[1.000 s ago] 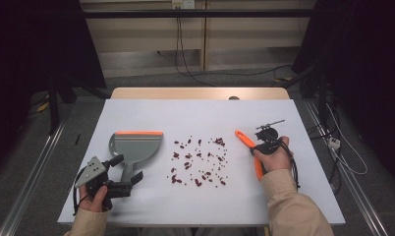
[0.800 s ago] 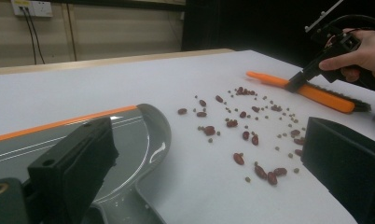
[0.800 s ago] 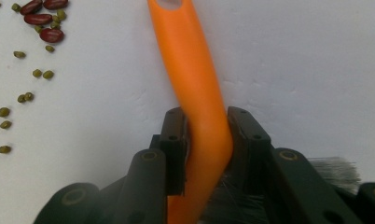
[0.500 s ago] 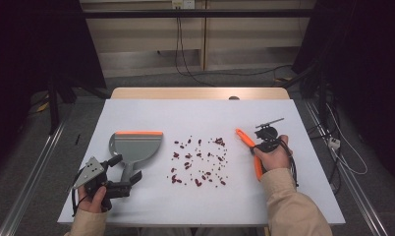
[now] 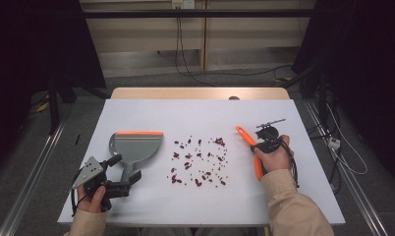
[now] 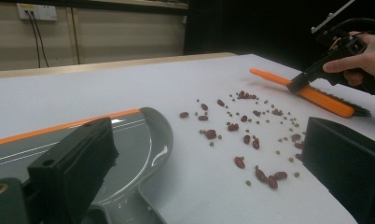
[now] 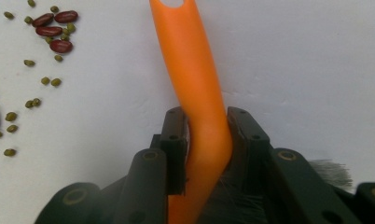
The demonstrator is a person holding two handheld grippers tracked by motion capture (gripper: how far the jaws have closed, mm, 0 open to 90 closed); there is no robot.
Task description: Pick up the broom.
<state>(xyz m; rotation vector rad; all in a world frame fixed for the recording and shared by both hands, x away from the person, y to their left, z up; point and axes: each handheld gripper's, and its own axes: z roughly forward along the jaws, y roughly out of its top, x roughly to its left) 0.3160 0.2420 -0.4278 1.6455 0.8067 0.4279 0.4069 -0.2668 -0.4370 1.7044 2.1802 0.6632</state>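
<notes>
High view: the right tool sits toward the right edge of the table, its jaws clamped on the handle of the orange brush, which lies flat with its handle tip pointing toward the far edge. Right gripper view has both black jaws pressing the brush handle from either side, with dark bristles beside them. Scattered red and green beans lie at the table's middle, between the brush and the grey dustpan. The dustpan rests toward the left edge, orange lip facing the far edge. The left tool, near the front left corner, has its jaws spread apart around the dustpan's handle, not gripping it.
</notes>
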